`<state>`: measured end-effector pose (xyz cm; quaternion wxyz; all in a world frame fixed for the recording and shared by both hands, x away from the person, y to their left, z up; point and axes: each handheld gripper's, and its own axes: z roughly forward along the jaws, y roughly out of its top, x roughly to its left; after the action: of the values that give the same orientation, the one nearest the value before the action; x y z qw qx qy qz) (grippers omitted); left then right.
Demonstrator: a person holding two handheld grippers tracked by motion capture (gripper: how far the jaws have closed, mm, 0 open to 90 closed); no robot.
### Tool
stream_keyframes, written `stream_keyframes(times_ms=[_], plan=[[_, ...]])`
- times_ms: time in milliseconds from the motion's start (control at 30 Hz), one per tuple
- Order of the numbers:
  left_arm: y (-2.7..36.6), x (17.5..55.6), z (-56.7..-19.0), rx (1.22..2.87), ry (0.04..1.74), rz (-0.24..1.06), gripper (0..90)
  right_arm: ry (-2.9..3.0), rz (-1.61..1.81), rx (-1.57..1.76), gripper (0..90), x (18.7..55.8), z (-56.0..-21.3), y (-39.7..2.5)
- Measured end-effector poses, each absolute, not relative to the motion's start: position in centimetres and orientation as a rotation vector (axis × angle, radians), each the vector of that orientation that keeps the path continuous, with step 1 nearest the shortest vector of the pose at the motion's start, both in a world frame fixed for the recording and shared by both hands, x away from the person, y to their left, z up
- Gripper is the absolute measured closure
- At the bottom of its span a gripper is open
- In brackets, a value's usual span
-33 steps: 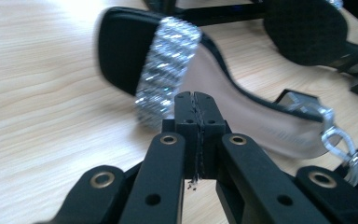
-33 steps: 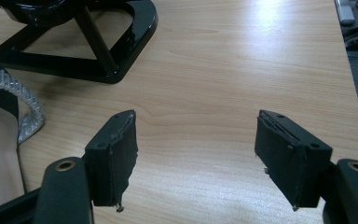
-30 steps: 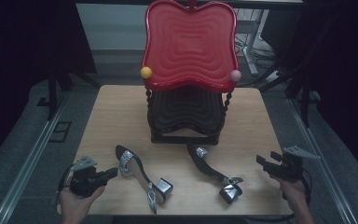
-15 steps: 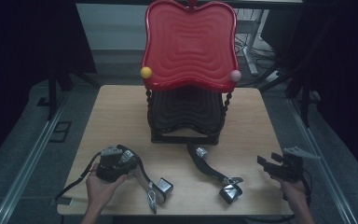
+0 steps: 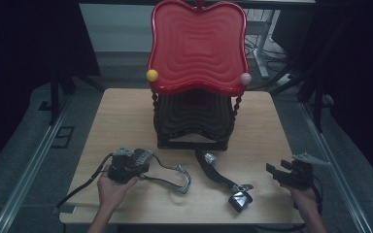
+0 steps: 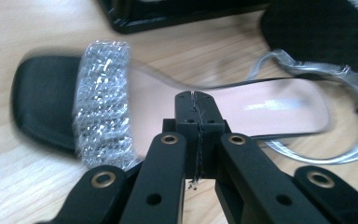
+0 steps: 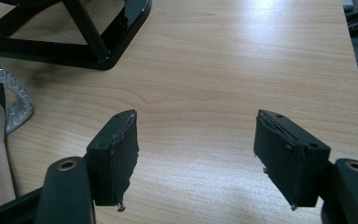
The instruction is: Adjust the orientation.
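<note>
Two black sandals with silver glitter bands lie on the wooden table (image 5: 116,111). In the high view my left gripper (image 5: 141,162) sits at the toe end of the left sandal (image 5: 177,178). In the left gripper view it (image 6: 196,95) is shut on that sandal's side edge, over the pale insole (image 6: 279,107) and next to the glitter band (image 6: 102,102). The right sandal (image 5: 218,174) lies at the front centre, its block heel (image 5: 240,200) nearest me. My right gripper (image 5: 278,167) (image 7: 196,121) is open over bare wood, to the right of that sandal's glitter band (image 7: 16,100).
A shoe rack stands at the table's middle back, with a red wavy upper shelf (image 5: 197,48) and a black lower shelf (image 5: 194,121). A yellow knob (image 5: 152,75) and a pink knob (image 5: 245,77) flank it. Its black base frame (image 7: 98,51) lies ahead of my right gripper.
My left gripper has moved right from the table's front left corner onto the left sandal and shut on it; the sandal has shifted and turned. The right gripper has stayed put.
</note>
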<state>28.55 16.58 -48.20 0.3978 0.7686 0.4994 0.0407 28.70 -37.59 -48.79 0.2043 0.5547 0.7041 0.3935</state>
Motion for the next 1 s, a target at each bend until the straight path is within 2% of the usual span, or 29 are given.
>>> stream_keyframes(times_ms=[200, 300, 467, 667, 700, 1000], plan=[[14.3, 28.9, -45.4, 1.962, 1.187, 0.112, 90.0, 1.960, 1.104, 1.558, 31.2, 28.7, -48.8, -37.7], [11.9, 29.9, -44.0, 1.974, 1.145, 0.094, 90.0, 1.956, 1.103, 1.563, 31.3, 28.7, -48.8, -37.9], [9.6, 30.7, -43.4, 1.999, 1.120, 0.064, 90.0, 1.946, 1.100, 1.585, 31.7, 28.7, -49.1, -38.3], [7.2, 32.0, -44.1, 2.035, 1.123, 0.025, 90.0, 1.934, 1.104, 1.600, 31.9, 28.8, -49.2, -38.6], [6.7, 32.6, -44.8, 2.024, 1.139, -0.015, 90.0, 1.937, 1.102, 1.598, 31.9, 28.8, -49.2, -38.5], [4.5, 33.6, -48.4, 2.065, 1.193, -0.087, 90.0, 1.952, 1.096, 1.589, 31.9, 28.8, -49.2, -38.2]])
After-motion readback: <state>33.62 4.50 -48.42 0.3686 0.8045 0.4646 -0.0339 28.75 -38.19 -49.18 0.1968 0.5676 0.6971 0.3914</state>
